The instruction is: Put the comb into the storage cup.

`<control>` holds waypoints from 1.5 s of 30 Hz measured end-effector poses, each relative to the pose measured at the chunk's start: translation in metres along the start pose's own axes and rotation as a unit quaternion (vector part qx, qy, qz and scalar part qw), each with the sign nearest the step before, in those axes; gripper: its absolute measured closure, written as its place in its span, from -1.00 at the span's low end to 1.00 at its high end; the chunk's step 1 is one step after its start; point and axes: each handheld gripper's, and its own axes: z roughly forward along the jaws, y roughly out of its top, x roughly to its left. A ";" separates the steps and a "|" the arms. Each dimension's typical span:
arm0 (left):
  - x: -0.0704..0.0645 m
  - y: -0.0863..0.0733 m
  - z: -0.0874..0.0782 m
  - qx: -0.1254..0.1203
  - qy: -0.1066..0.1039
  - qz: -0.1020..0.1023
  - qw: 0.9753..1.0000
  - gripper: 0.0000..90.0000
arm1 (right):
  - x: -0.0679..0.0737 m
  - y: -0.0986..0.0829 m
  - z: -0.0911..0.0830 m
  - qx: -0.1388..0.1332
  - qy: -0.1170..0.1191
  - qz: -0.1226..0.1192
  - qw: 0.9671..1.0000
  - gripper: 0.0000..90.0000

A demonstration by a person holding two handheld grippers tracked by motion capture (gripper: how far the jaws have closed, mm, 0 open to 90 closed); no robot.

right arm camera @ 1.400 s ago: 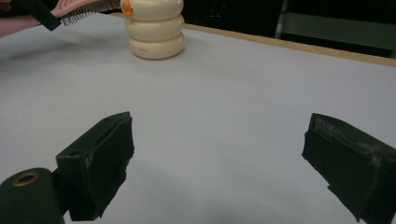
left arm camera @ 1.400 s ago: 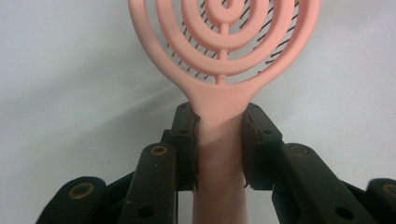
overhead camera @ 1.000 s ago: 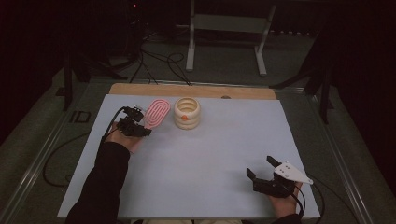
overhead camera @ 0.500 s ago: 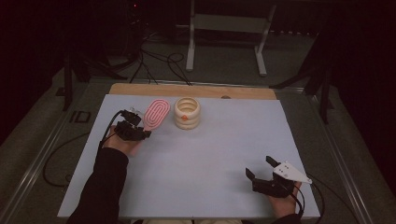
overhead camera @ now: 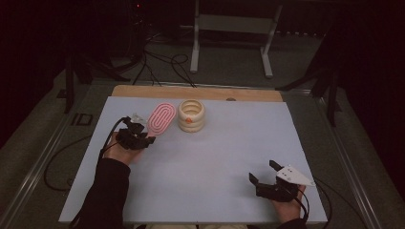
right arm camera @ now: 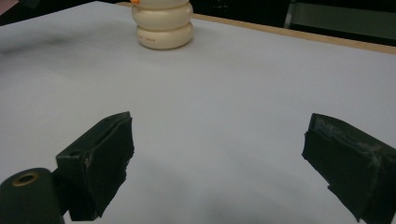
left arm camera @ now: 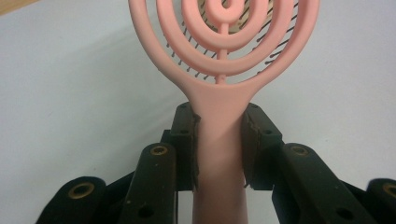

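A pink hairbrush [overhead camera: 160, 119] with an open looped head is held by its handle [left arm camera: 219, 140] in my left gripper [overhead camera: 143, 139], shut on it at the table's back left. Both black jaws press the handle's sides, and the brush head [left arm camera: 224, 32] points away with dark bristles showing through. Just right of the brush stands a cream ribbed holder [overhead camera: 191, 115] of stacked rings with an orange spot inside. My right gripper [overhead camera: 263, 174] rests open near the front right edge with nothing between its fingers [right arm camera: 100, 158], facing the cream holder [right arm camera: 162, 25] far off.
A pale blue mat [overhead camera: 219, 152] covers the table, with a wooden strip [overhead camera: 200, 93] along the far edge. Cables [overhead camera: 57, 167] trail off the left side. A metal stand [overhead camera: 229, 28] sits on the floor beyond the table.
My left gripper with the brush has shifted slightly toward the table's front. The right gripper has barely moved.
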 end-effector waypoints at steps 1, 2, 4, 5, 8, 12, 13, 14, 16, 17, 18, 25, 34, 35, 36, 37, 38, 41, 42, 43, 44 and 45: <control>-0.003 0.000 0.000 -0.003 -0.004 0.002 1.000 0.56 | 0.000 0.000 0.000 0.000 0.001 0.000 1.000 -0.82; -0.004 0.000 -0.001 -0.004 -0.004 0.005 1.000 0.56 | 0.000 0.000 0.000 0.000 0.003 0.002 1.000 -0.82; -0.005 0.000 -0.001 -0.007 -0.005 0.006 1.000 0.56 | 0.000 0.000 0.001 0.000 0.003 0.001 1.000 -0.82; -0.007 0.000 -0.002 -0.012 -0.007 0.010 1.000 0.56 | 0.000 0.000 0.001 0.001 0.003 0.001 1.000 -0.82; -0.010 -0.001 -0.003 -0.017 -0.009 0.014 1.000 0.56 | 0.000 0.000 0.001 0.002 0.002 0.000 1.000 -0.82; -0.014 -0.002 -0.006 -0.028 -0.017 0.018 0.999 0.56 | 0.001 0.000 0.001 0.006 0.005 0.001 1.000 -0.82; -0.014 -0.002 -0.006 -0.028 -0.017 0.018 0.999 0.56 | 0.001 0.000 0.001 0.006 0.005 0.001 1.000 -0.82; -0.015 -0.002 -0.008 -0.033 -0.019 0.019 0.999 0.56 | 0.001 0.000 0.002 0.006 0.006 -0.001 1.000 -0.82; -0.016 -0.003 -0.009 -0.037 -0.021 0.018 0.999 0.56 | 0.002 0.000 0.002 0.008 0.006 -0.001 1.000 -0.82; -0.018 -0.003 -0.012 -0.041 -0.020 0.020 0.999 0.56 | 0.002 0.000 0.002 0.008 0.007 0.001 1.000 -0.82; -0.019 -0.003 -0.013 -0.041 -0.022 0.022 0.999 0.56 | 0.001 0.000 0.002 0.007 0.010 0.006 1.000 -0.82; -0.025 -0.004 -0.018 -0.044 -0.024 0.032 0.998 0.56 | 0.000 0.001 0.006 0.009 0.017 0.007 1.000 -0.82; -0.035 -0.004 -0.019 -0.053 -0.031 0.050 0.997 0.56 | -0.004 0.026 0.009 0.008 0.040 0.012 0.999 -0.82; -0.036 -0.004 -0.019 -0.052 -0.031 0.052 0.997 0.56 | -0.004 0.031 0.011 0.010 0.041 0.007 0.999 -0.82; -0.036 -0.004 -0.019 -0.054 -0.033 0.053 0.997 0.56 | -0.005 0.034 0.012 0.011 0.044 0.007 0.999 -0.82; -0.037 -0.004 -0.019 -0.055 -0.036 0.052 0.996 0.56 | -0.005 0.036 0.014 0.013 0.046 0.009 0.999 -0.82; -0.037 -0.004 -0.019 -0.057 -0.037 0.053 0.996 0.56 | -0.005 0.039 0.016 0.013 0.047 0.007 0.999 -0.82; -0.039 -0.004 -0.019 -0.062 -0.040 0.054 0.996 0.56 | -0.005 0.045 0.021 0.021 0.050 0.002 0.998 -0.82; -0.040 -0.004 -0.019 -0.062 -0.040 0.055 0.996 0.56 | -0.005 0.046 0.023 0.022 0.052 0.001 0.998 -0.82; -0.040 -0.004 -0.019 -0.062 -0.040 0.055 0.996 0.56 | -0.005 0.046 0.023 0.022 0.052 0.001 0.998 -0.82; -0.040 -0.004 -0.019 -0.062 -0.040 0.055 0.996 0.56 | -0.005 0.048 0.025 0.023 0.053 0.001 0.998 -0.82; -0.043 -0.004 -0.018 -0.063 -0.041 0.058 0.995 0.56 | -0.005 0.048 0.025 0.023 0.053 0.001 0.998 -0.82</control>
